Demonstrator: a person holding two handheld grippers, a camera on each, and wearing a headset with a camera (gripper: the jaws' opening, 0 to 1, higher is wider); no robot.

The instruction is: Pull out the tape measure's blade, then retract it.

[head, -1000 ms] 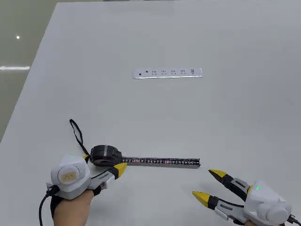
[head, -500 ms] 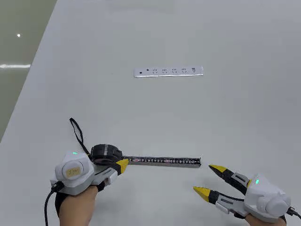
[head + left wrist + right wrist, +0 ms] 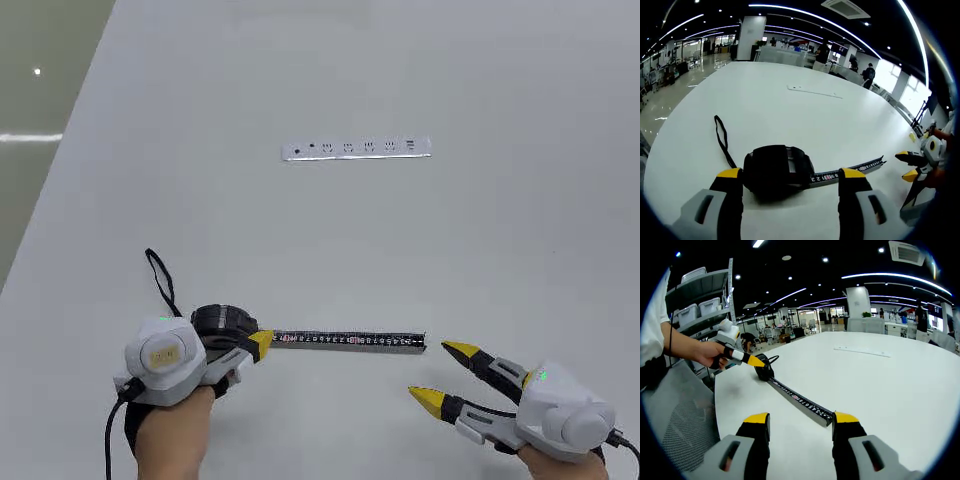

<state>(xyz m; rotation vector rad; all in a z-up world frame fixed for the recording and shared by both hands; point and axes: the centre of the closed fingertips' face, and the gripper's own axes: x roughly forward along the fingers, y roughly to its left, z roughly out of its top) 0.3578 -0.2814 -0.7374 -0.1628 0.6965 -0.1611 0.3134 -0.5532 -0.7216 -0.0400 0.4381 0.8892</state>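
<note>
White table, near front edge: left gripper has moved up, jaws spread astride the tape measure; blade remains extended; right gripper, unclenched and empty, beside its tip. Retraction pending.

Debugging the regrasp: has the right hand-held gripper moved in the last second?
Yes: right hand-held gripper edged forward, nearer the blade end, itself unmoved.

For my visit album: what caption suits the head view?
Left claw straddles the tape measure case; its blade lies extended on the table toward the open right claw.
</note>
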